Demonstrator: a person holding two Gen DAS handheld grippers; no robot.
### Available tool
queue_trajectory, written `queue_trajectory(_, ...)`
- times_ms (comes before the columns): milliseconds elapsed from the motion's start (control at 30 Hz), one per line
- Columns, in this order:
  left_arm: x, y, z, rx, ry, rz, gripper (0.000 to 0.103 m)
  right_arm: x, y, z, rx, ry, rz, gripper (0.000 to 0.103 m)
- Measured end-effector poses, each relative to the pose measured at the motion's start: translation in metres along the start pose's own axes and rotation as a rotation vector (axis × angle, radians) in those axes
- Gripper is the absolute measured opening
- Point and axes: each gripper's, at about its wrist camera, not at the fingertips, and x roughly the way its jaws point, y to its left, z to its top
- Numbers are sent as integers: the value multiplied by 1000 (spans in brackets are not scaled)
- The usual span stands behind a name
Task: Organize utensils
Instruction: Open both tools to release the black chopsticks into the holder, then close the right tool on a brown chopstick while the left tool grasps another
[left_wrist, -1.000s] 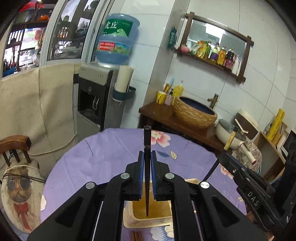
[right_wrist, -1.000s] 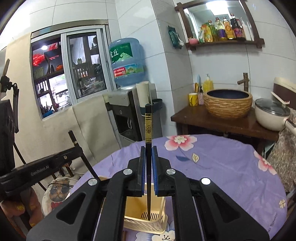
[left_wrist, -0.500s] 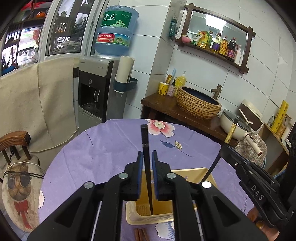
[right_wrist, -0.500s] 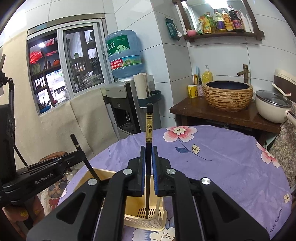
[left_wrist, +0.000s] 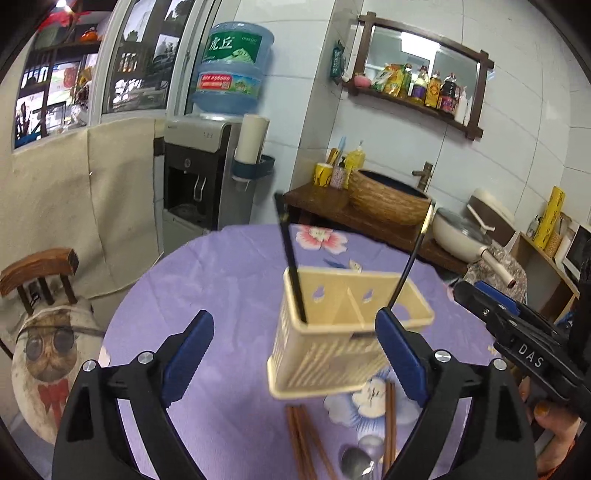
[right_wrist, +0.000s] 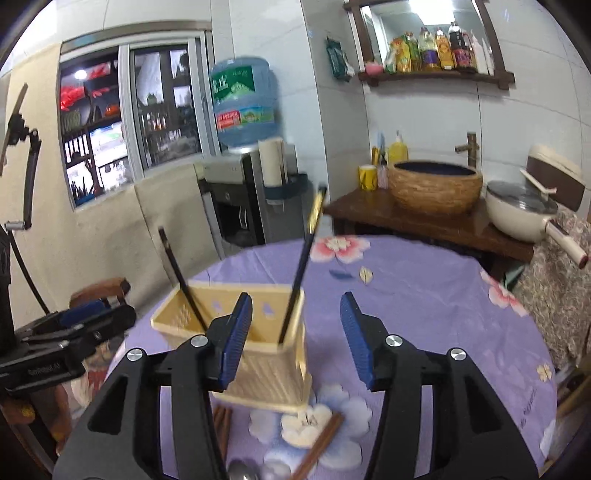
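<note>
A cream slotted utensil basket (left_wrist: 332, 350) (right_wrist: 266, 354) stands on the purple flowered tablecloth (left_wrist: 207, 280). Two black chopsticks lean in it: one (left_wrist: 291, 266) (right_wrist: 181, 280) at its left end, one (left_wrist: 406, 266) (right_wrist: 301, 266) at its right end. My left gripper (left_wrist: 295, 354) is open and empty just before the basket. My right gripper (right_wrist: 295, 339) is open and empty too, near the basket's right end. Brown chopsticks (left_wrist: 306, 439) (right_wrist: 321, 443) and a metal spoon (left_wrist: 354, 458) (right_wrist: 240, 470) lie on the cloth in front of the basket.
A wooden chair with a cat cushion (left_wrist: 44, 350) stands left of the round table. A water dispenser (left_wrist: 207, 173) and a wooden washstand with a woven basin (left_wrist: 388, 199) stand behind it. A white pan (right_wrist: 524, 210) sits at the right.
Both grippers have opened and let go of their black chopsticks, which now lean in the basket. Both grippers have drawn back and tilted down, showing the basket whole.
</note>
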Motion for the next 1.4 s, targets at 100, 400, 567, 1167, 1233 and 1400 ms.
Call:
queue_trajectory(100, 1, 7, -24, 5, 48, 40, 87, -2, -5, -27, -8, 76, -50, 50)
queue_trajectory(400, 26, 31, -107, -25, 298, 100, 61, 21, -27, -117, 77, 345, -146, 50)
queue_trajectory(567, 31, 26, -118, -22, 343, 71, 53, 27, -25, -134, 122, 382, -126, 45)
queue_trajectory(1167, 43, 4, -130, 45, 388, 63, 44, 53, -29, -140, 119, 442, -176, 27)
queue_trajectory(1233, 44, 1, -130, 47, 394, 54, 43, 56, -29, -138, 109, 440, -186, 26)
queue_trajectory(1400, 46, -9, -130, 65, 398, 45, 41, 59, -28, -137, 103, 435, -185, 26)
